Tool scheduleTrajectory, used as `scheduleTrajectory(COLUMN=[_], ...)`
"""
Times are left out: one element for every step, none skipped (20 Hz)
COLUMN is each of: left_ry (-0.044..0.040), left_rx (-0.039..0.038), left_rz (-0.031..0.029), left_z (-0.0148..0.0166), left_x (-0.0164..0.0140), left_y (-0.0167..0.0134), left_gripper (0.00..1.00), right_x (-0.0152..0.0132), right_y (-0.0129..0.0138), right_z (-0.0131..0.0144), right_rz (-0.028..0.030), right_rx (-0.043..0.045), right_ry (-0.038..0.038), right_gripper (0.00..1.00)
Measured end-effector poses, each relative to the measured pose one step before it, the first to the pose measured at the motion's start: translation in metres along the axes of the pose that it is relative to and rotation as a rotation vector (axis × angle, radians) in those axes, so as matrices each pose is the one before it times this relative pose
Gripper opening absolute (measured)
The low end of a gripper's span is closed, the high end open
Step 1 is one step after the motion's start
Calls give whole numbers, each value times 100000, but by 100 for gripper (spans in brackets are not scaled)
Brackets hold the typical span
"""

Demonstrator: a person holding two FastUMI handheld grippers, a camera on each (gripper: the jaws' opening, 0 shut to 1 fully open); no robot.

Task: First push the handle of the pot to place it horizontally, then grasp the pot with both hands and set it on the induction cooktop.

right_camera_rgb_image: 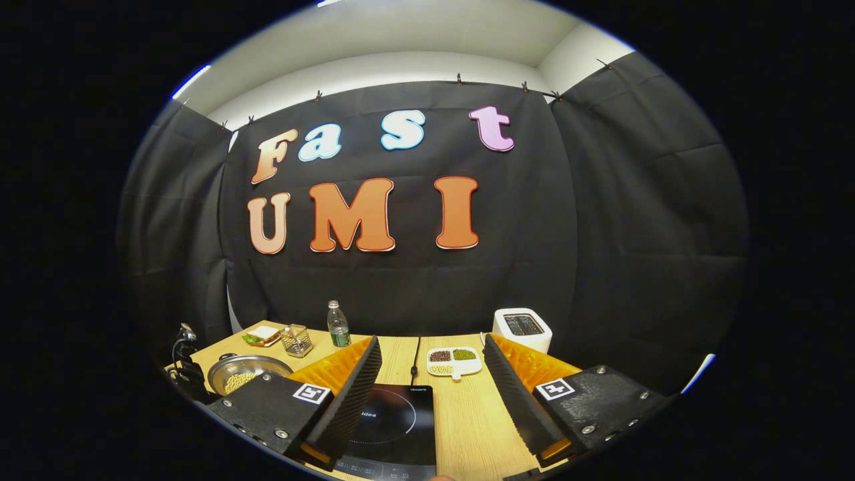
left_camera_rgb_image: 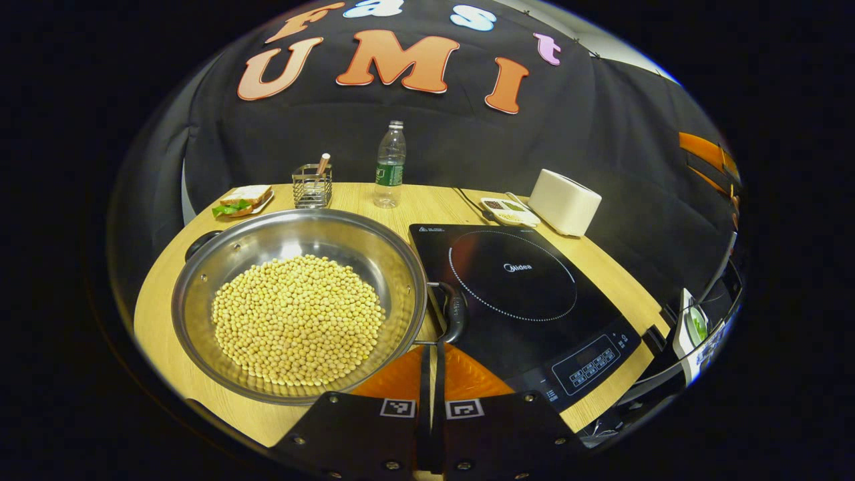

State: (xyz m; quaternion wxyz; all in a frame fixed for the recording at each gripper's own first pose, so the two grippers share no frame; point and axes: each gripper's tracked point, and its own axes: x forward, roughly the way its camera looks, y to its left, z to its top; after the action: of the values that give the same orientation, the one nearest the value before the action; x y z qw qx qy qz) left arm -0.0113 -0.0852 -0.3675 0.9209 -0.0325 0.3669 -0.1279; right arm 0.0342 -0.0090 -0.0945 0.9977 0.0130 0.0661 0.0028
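Closed left tongs (left_camera_rgb_image: pixel 431 374) just below pot (left_camera_rgb_image: pixel 298 304) handle (left_camera_rgb_image: pixel 453 312)

On the table (left_camera_rgb_image: pixel 604 267), the pot (left_camera_rgb_image: pixel 298 304) sits to the left of the cooktop (left_camera_rgb_image: pixel 528 294), with beans (left_camera_rgb_image: pixel 297 319) lying in it. The pot's near handle (left_camera_rgb_image: pixel 454 312) reaches over the cooktop's left edge; its other handle (left_camera_rgb_image: pixel 200 242) is on the far left side. Behind the pot stand a plate with a sandwich (left_camera_rgb_image: pixel 244 200), a wire holder (left_camera_rgb_image: pixel 312 186) and a bottle (left_camera_rgb_image: pixel 390 165). Behind the cooktop lie a divided dish (left_camera_rgb_image: pixel 509 212) and, to its right, a toaster (left_camera_rgb_image: pixel 564 202).
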Motion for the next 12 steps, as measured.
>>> scheduleTrajectory(left_ry=[-134, 126, -123, -68, -139, -109, -112, -108, -156, -240, -180, -198], left_rx=[-76, -8, -189, -203, -165, -106, -73, -69, -117, -169, -53, 5], left_rz=[186, 241, 169, 127, 34, 58, -22, -97, -128, -170, -123, -35], left_z=[278, 96, 190, 56, 148, 73, 123, 47, 125, 193, 189, 103], left_x=[156, 407, 199, 351, 162, 117, 193, 186, 216, 331, 263, 252], left_y=[23, -12, -1, -60, 10, -116, -42, -25, -37, -112, -87, 20], left_gripper=[2, 1, 1, 5, 2, 2, 2, 2, 2, 2, 2, 2], right_x=[62, 68, 97, 31, -8, 95, 106, 29, 62, 57, 23, 14], right_y=[-180, -187, -161, -41, -45, -67, -10, 13, 32, 29, 71, 115], right_z=[-111, 3, -93, -52, -115, -110, -152, -210, -89, -144, -77, -83], right_rz=[-404, -355, -324, -147, -120, -189, -131, -72, -17, -13, -63, -19], right_rx=[-24, 121, 236, 236, 80, -36, -89, -44, 30, 30, -23, -154], right_ry=[144, 72, 173, 192, 219, 212, 270, 374, 392, 350, 307, 328], right_gripper=[96, 96, 96, 96, 96, 96, 96, 96, 96, 96, 96, 96])
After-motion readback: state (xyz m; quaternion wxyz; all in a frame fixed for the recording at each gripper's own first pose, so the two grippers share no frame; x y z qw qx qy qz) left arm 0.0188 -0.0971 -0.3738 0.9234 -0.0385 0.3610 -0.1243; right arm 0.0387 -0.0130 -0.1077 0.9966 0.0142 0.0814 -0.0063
